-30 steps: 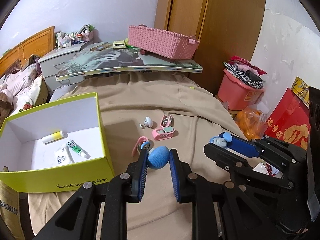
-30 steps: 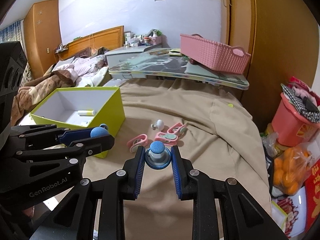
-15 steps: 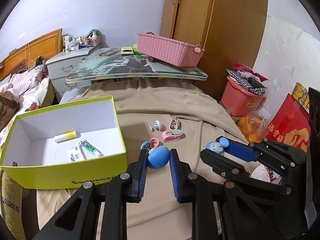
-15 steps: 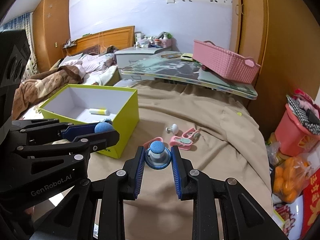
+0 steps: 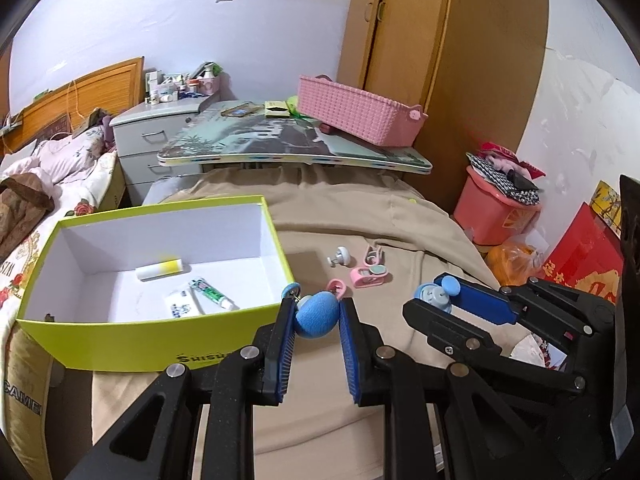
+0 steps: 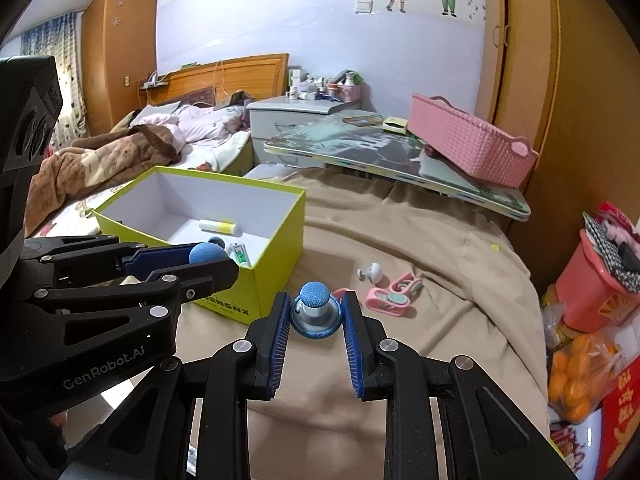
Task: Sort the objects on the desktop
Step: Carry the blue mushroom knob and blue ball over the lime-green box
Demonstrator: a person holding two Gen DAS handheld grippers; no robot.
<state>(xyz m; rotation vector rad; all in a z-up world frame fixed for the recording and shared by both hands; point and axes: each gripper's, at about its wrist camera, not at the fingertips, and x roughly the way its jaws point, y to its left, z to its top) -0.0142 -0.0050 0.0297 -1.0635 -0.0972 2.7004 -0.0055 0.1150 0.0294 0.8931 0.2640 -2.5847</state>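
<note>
Your left tongs [image 5: 316,320] are clenched on a blue fabric ball [image 5: 316,315], just off the yellow-green box's [image 5: 120,334] near corner. Your right tongs [image 6: 316,318] grip a blue-capped knob [image 6: 315,310]. At 12 o'clock beyond them, pink clips [image 6: 394,294] and a white knob [image 6: 372,271] lie on the tan cloth [image 6: 440,248]. In the box: glue stick [image 5: 159,269], tube [image 5: 210,294].

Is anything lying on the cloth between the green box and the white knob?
No. In the right wrist view the beige cloth between the lime-green cardboard box and the small white knob is bare, only shadowed.
</note>
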